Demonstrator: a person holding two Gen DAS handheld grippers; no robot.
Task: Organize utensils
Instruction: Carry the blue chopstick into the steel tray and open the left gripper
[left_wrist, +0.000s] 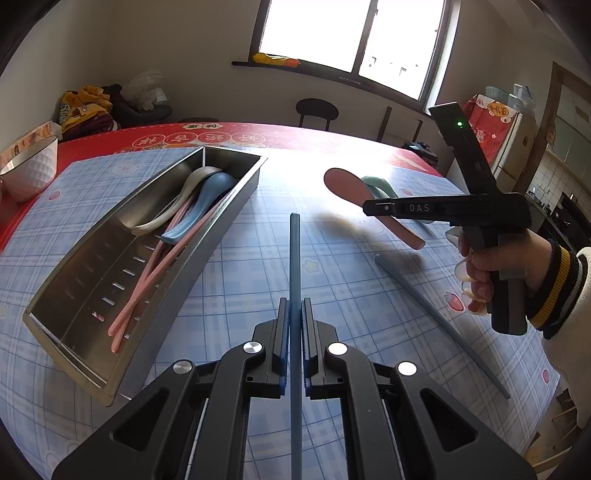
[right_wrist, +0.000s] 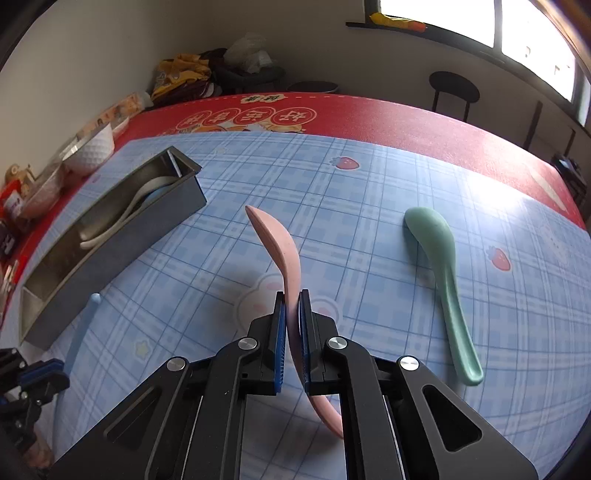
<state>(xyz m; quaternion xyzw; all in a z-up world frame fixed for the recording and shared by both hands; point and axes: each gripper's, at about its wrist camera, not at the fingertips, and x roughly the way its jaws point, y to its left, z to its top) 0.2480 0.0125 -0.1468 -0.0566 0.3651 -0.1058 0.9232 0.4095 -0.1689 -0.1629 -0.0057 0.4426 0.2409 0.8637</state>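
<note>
Left gripper (left_wrist: 295, 314) pinching a blue chopstick (left_wrist: 294, 258) above the checked tablecloth (left_wrist: 240, 258), right gripper (right_wrist: 291, 306) clamped on a pink spoon (right_wrist: 275, 243), green spoon (right_wrist: 439, 266) lying nearby, steel tray (left_wrist: 92, 347) holding spoons and pink chopsticks (left_wrist: 147, 284)

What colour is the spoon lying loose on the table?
Mint green spoon; the right wrist view shows it best.

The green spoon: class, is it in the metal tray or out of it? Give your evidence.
Out. The green spoon lies on the blue checked cloth, well apart from the metal tray that holds the white and blue spoons.
</note>
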